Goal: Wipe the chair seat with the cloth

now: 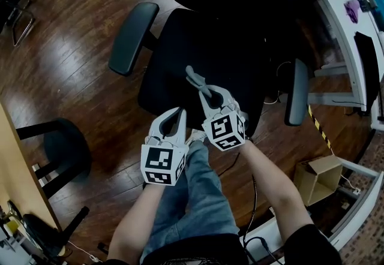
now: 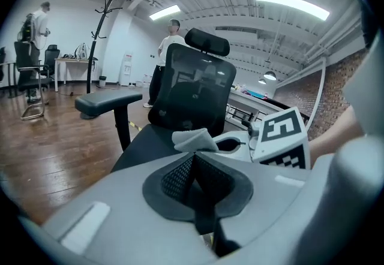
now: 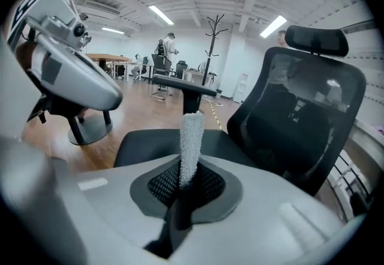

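A black office chair faces me, and its seat (image 1: 198, 48) lies just ahead of both grippers. My right gripper (image 1: 204, 91) hovers over the seat's front part, shut on a small grey cloth (image 1: 195, 78) that sticks out forward past the jaws. In the right gripper view the cloth (image 3: 191, 138) stands up as a narrow strip from the shut right gripper (image 3: 186, 183), above the seat (image 3: 144, 141). My left gripper (image 1: 179, 113) hangs at the seat's front edge, shut with nothing in it. The left gripper view shows the left gripper (image 2: 195, 183), the cloth (image 2: 193, 139) and the seat (image 2: 147, 144).
Grey armrests flank the seat, left armrest (image 1: 133, 37) and right armrest (image 1: 296, 99). The backrest (image 3: 306, 120) rises behind. A black stool (image 1: 63, 150) stands left, a cardboard box (image 1: 318, 178) and a white desk (image 1: 351, 48) right. My legs are below the grippers. People stand far off.
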Tool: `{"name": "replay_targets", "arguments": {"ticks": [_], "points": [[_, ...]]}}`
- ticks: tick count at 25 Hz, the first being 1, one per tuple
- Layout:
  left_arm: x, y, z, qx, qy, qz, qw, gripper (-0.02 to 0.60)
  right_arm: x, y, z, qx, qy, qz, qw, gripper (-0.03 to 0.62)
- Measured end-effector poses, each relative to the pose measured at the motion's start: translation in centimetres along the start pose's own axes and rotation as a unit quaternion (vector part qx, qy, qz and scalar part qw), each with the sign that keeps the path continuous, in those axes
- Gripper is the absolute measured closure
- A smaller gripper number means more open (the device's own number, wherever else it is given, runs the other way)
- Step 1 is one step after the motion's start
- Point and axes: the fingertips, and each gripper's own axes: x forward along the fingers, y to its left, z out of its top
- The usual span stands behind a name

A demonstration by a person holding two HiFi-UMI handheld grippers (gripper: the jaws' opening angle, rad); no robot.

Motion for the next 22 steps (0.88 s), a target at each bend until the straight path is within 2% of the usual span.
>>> {"name": "replay_targets", "arguments": {"ticks": [5, 11, 22], "points": [[3.2, -0.6, 1.8, 0.005, 0.002, -0.007, 1.0, 0.577, 2.1, -7.4, -0.2, -0.007, 0.009, -0.031, 0.999, 0.585], [6.8, -1.4, 3.6, 0.01, 0.017, -0.013, 0.9997, 0.577, 5.5, -14.7, -1.1, -0.038, 0.038, -0.037, 0.998, 0.585], [14.0, -1.0, 6.0, 0.008, 0.035, -0.014, 0.9993, 0.577, 13.0, -24.9, -5.3, -0.075, 0.118, -0.041, 0.989, 0.583]]}}
